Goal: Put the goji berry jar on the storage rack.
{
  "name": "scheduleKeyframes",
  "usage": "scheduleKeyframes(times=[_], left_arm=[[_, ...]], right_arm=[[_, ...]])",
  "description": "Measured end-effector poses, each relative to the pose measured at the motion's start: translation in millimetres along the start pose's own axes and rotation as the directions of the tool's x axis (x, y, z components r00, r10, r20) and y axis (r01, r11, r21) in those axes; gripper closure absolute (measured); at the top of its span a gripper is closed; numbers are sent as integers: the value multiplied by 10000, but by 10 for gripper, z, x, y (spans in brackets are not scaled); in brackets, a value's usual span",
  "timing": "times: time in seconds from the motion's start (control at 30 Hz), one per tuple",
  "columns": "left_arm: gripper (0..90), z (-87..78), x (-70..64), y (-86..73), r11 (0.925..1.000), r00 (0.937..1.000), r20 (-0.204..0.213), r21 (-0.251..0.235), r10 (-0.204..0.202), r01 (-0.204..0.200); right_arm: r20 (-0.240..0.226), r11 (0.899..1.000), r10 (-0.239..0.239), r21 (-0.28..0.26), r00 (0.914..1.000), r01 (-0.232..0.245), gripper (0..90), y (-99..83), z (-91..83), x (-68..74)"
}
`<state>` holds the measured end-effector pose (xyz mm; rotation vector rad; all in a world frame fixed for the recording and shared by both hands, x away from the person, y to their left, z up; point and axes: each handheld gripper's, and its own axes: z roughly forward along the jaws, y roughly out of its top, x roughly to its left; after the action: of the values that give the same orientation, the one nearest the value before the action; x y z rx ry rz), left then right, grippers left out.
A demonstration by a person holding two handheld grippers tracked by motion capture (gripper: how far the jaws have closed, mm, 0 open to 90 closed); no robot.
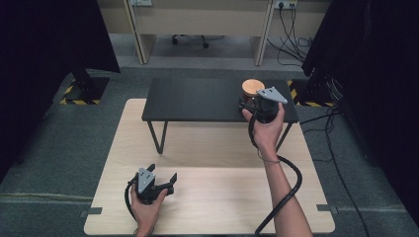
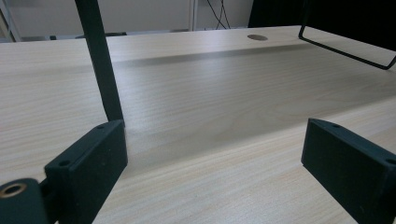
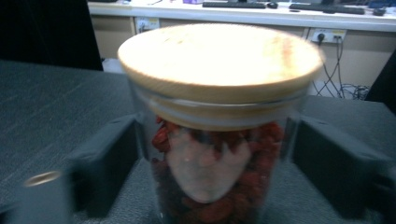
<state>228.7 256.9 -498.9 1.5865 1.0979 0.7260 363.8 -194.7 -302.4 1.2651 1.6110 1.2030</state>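
A glass jar (image 1: 252, 88) with a round wooden lid stands on the right end of the low black table (image 1: 197, 98). In the right gripper view the jar (image 3: 219, 140) holds red dried fruit and a pale piece. My right gripper (image 1: 249, 103) reaches it from the near side, and its two jaws (image 3: 215, 163) press against the glass on either side. My left gripper (image 1: 163, 174) rests low over the light wooden table (image 1: 222, 197) near its front left. It is open, with nothing between its jaws (image 2: 215, 154).
The black table stands on thin metal legs (image 2: 100, 60) on top of the wooden table. Dark curtains close off both sides. A desk, a chair base and cables (image 1: 291, 44) lie behind. The right gripper's cable (image 1: 291, 182) trails across the wooden top.
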Motion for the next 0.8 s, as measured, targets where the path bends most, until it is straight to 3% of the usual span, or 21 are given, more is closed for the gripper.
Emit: scheduleKeyframes(times=[0.03,0.1,0.37,0.8], left_arm=[[62,2,2,3,10000,10000,3,17,-9,9],[62,6,1,7,10000,10000,0,34,-7,7],[62,0,-9,1,10000,10000,-32,4,23,-23],[62,-1,-14,-3,10000,10000,-36,-13,80,-80]], right_arm=[[-38,9999,-28,-99,10000,28,35,-12,-54,-17],[-63,9998,-56,-185,10000,54,20,-24,-91,-24],[-210,9955,-320,-894,9993,300,17,-220,-480,-61],[-503,9909,-583,-1240,9970,517,17,-425,-878,-107]])
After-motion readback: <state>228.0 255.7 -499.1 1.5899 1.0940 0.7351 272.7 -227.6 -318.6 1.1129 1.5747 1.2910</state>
